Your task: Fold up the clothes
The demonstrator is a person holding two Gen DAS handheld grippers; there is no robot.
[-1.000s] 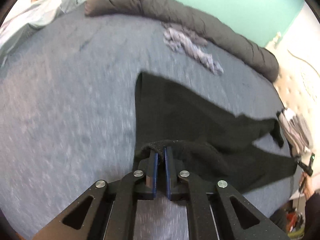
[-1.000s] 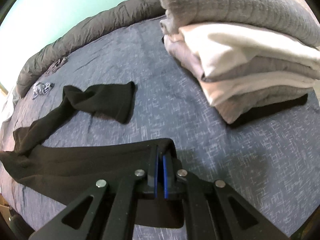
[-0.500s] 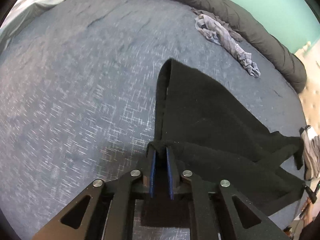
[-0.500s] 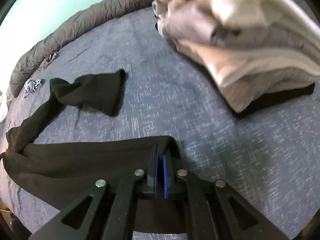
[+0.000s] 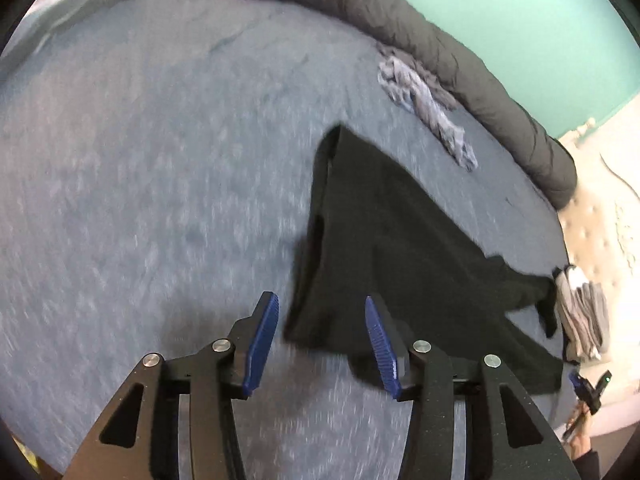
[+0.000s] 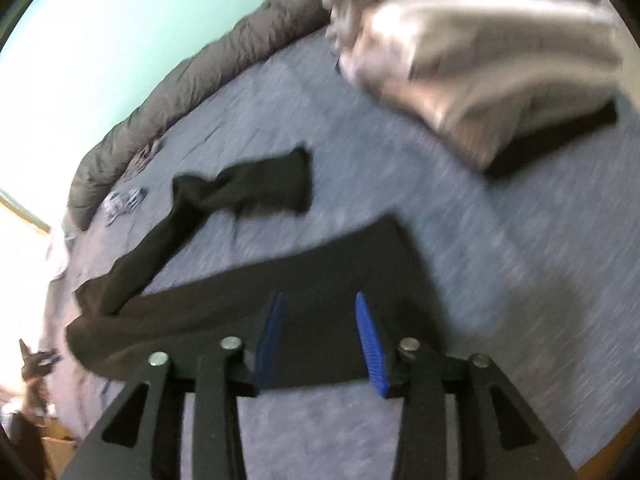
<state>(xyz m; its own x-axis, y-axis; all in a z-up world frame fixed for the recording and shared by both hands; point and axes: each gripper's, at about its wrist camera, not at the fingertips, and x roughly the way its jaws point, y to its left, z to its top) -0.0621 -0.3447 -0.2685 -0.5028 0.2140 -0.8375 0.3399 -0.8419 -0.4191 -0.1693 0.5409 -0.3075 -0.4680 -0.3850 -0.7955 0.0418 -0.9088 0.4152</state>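
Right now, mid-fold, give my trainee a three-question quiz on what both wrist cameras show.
1. True or false: the left gripper is clamped on the black garment.
2. What lies beside the long dark bolster? A) a red towel B) a crumpled grey cloth C) a shoe
3. Fill in: in the right wrist view, the folded stack sits on the ____ bedspread.

Key: 1 false, open; 2 B; 3 blue.
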